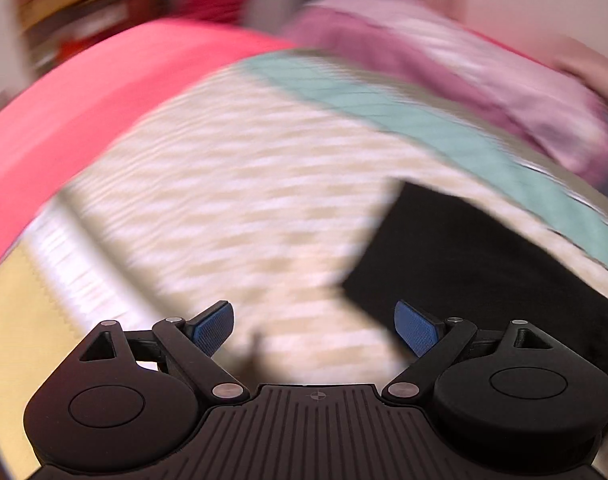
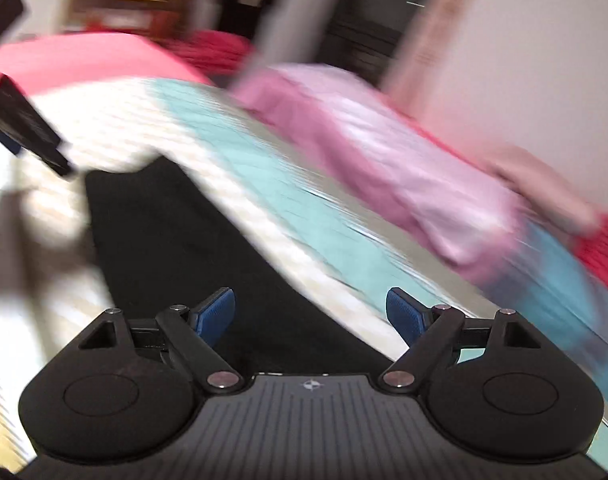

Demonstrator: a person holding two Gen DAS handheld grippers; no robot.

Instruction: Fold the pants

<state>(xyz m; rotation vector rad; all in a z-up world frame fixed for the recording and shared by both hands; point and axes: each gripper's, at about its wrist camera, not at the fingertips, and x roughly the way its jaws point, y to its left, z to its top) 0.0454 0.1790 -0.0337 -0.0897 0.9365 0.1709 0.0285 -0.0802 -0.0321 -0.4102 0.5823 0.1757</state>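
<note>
Black pants (image 2: 175, 240): one dark, flat piece lying on a bed (image 1: 207, 184), spread over a cream-and-beige patterned cover with a teal band (image 2: 271, 200) running alongside; in the left wrist view they sit to the right of centre, in the right wrist view directly ahead and under the fingers. Both pictures are smeared, so seams, waistband and leg ends cannot be told apart. Left gripper (image 1: 314, 330): jaws wide, nothing between the blue pads, hanging over bare cover just beside the near corner of the pants. Right gripper (image 2: 311, 318): jaws wide, empty, above the dark cloth near its teal-side edge. Handling, by judgement: soft, light, limp cloth that will sag and drag instead of keeping a shape; not fragile, little risk of slipping once pinched, though a pinch may catch the cover beneath as well. Best hold: the visible straight edges and the near corner, one gripper at each end of an edge so the cloth lifts evenly. Edges and room: a pink-and-lilac heap of bedding or clothes (image 2: 364, 148) lies beyond the teal band, well apart from the pants; a coral-pink stretch (image 1: 83, 112) borders the patterned cover on the far left; a pale yellow strip (image 1: 15, 320) shows at the near left. Open cover lies left of the pants, giving room to fold that way. In the right wrist view, a dark object (image 2: 19, 120), probably the other gripper, enters at the upper left, with its shadow falling on the cover.
</note>
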